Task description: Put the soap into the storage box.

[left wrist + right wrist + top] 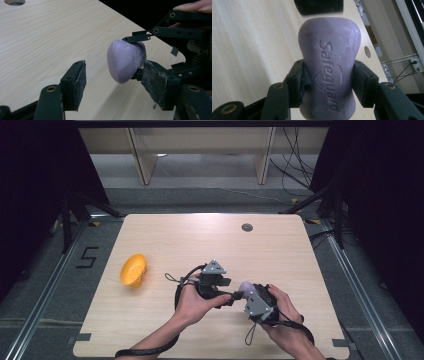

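I am watching the yellow bowl (133,269) lying tipped on its side near the table's (165,240) left edge, and I cannot tell if anything is in it. My right gripper (248,295) is gripping the purple soap bar (329,67), jaws pinching its narrow waist, above the table's near right part. My left gripper (113,87) is standing with jaws apart around the bar's free end, pads not touching it. The far half of the table is lying open. The right gripper view is showing "Safeguard" stamped into the bar.
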Demonstrator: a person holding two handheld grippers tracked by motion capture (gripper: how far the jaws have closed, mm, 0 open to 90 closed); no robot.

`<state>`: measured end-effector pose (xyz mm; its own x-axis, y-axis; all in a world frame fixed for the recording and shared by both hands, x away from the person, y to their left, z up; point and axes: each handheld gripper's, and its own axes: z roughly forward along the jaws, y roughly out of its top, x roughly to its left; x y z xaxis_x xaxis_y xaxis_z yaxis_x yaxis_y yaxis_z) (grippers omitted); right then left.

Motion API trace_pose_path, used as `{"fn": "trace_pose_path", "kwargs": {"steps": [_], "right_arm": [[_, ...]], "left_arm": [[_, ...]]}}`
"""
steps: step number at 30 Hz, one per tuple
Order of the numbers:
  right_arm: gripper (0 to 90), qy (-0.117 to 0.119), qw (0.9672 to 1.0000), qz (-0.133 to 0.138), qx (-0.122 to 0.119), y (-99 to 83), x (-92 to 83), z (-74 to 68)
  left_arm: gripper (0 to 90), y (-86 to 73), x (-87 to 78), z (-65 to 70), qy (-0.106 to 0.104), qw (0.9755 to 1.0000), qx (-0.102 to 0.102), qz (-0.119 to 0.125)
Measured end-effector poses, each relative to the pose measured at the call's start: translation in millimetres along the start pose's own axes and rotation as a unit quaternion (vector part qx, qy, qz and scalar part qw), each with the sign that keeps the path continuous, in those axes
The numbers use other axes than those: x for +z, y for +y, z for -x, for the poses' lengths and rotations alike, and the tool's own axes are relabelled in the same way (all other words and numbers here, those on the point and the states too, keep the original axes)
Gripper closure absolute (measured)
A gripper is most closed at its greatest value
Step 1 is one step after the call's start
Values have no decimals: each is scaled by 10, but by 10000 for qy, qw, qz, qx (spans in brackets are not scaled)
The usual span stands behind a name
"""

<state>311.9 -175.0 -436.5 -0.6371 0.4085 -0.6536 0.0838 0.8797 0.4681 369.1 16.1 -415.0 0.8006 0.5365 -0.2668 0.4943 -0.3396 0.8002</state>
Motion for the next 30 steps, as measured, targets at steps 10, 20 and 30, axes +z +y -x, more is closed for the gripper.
{"fn": "trace_pose_path", "kwargs": {"steps": [10, 20, 30], "right_arm": [[502, 63, 9999, 36, -90, 29, 12, -44], [502, 149, 9998, 118, -97, 62, 1, -74], [502, 75, 9997, 145, -199, 71, -14, -52]], "left_arm": [[370, -4, 158, -22, -257, 9994, -187, -146], [422, 25, 220, -11, -356, 9989, -178, -237], [469, 55, 281, 13, -480, 9982, -237, -280]]}}
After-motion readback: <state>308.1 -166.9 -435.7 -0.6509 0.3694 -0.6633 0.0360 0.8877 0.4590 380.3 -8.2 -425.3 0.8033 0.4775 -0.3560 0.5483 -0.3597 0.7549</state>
